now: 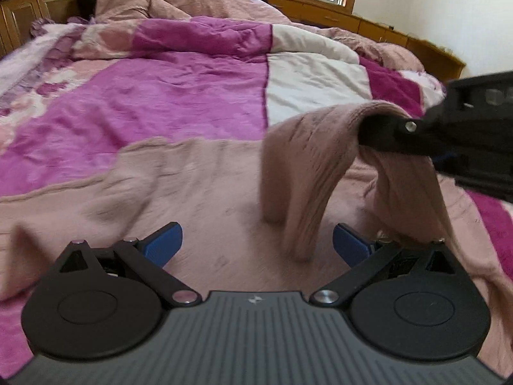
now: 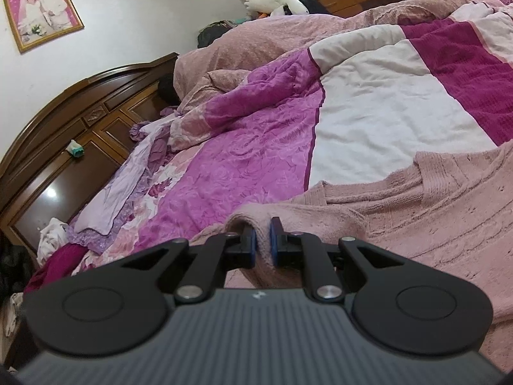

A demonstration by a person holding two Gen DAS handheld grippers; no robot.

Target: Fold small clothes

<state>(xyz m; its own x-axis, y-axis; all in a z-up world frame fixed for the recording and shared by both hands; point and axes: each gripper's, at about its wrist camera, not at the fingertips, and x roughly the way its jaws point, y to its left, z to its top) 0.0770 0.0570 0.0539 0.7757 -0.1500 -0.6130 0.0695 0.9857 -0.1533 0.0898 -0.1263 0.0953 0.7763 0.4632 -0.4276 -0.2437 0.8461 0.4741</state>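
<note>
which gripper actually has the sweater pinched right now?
The right gripper: its blue pads are shut on a fold of the pink knit sweater. The left gripper is wide open, with nothing between its fingers.

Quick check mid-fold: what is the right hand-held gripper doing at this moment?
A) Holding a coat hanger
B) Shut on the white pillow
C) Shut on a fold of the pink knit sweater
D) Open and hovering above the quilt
C: the right hand-held gripper has its blue pads pinched on a ridge of the pink knit sweater, lifted off the quilt.
</note>
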